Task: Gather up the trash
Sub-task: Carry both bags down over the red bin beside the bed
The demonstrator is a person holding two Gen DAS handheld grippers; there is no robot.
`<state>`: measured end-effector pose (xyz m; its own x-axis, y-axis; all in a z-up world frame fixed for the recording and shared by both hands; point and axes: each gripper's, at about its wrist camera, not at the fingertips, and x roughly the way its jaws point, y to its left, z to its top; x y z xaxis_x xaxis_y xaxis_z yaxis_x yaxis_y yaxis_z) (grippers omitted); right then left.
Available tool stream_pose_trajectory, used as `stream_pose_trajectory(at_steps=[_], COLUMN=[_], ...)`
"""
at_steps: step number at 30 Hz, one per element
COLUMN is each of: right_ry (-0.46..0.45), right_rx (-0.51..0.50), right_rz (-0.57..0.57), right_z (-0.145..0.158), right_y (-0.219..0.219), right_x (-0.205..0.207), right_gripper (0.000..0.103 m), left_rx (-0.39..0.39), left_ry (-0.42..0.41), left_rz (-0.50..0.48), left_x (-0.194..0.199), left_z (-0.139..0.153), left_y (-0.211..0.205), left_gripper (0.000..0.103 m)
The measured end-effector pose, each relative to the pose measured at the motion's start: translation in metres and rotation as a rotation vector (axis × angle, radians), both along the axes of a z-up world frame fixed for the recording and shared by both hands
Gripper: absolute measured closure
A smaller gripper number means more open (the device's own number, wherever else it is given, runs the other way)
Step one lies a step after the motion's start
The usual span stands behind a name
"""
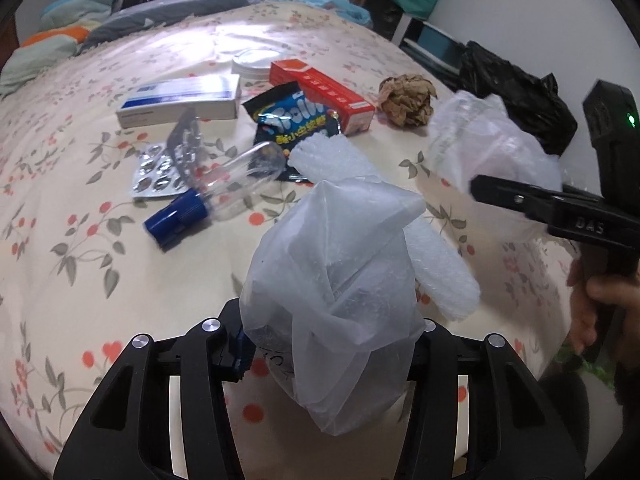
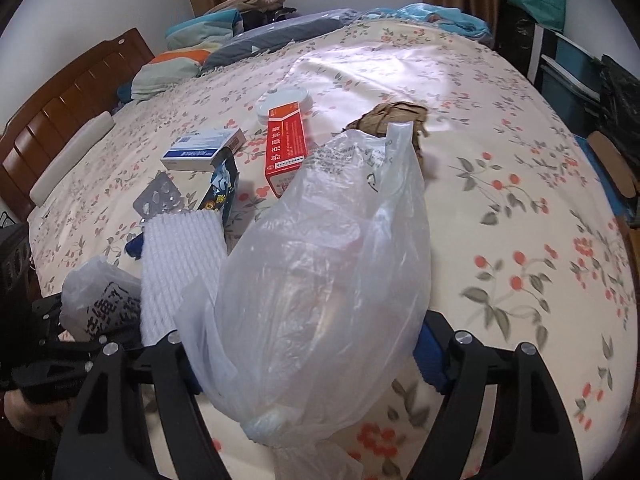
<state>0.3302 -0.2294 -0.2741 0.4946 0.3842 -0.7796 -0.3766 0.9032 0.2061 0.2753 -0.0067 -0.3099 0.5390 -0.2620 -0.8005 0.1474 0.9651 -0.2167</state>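
Note:
My left gripper (image 1: 332, 328) is shut on a milky white plastic bag (image 1: 332, 272), which stands up between its fingers just above the bed. In the right wrist view that bag (image 2: 100, 296) shows black print. My right gripper (image 2: 308, 340) is shut on a clear plastic bag (image 2: 328, 248) that bulges between its pads; from the left wrist view this bag (image 1: 492, 148) hangs over the bed's right side. On the floral sheet lie a blue-capped clear bottle (image 1: 224, 192), a blister pack (image 1: 156, 176), a black snack wrapper (image 1: 292, 120) and a white foam sheet (image 1: 440, 272).
Farther back are a blue-and-white box (image 1: 180, 100), a red box (image 1: 320, 88), a crumpled brown paper ball (image 1: 406, 100) and a round white lid (image 1: 256, 60). A black bag (image 1: 516, 92) sits off the bed's right edge. Pillows and a wooden headboard (image 2: 60, 120) are at the left.

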Motion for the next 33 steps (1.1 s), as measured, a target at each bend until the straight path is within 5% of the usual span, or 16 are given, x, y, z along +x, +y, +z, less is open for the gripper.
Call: stream_pose_trajectory(at_steps=[14, 23, 33], right_ry=[-0.031, -0.042, 0.038], right_rx=[0.033, 0.06, 0.058], right_rz=[0.03, 0.101, 0.171], right_z=[0.038, 0.059, 0.03], right_y=[-0.013, -0.004, 0.009], right_x=[-0.091, -0.183, -0.275], right_gripper=[0.027, 0.027, 0.027], left_rx=[0.03, 0.039, 0.05], left_ry=[-0.03, -0.04, 0.039], left_rz=[0.005, -0.024, -0.038], left_x=[-0.06, -0.137, -0.223], left_z=[0.037, 0.066, 0.046], left_y=[0.008, -0.001, -0.001], left_gripper=[0.054, 0.054, 0.054])
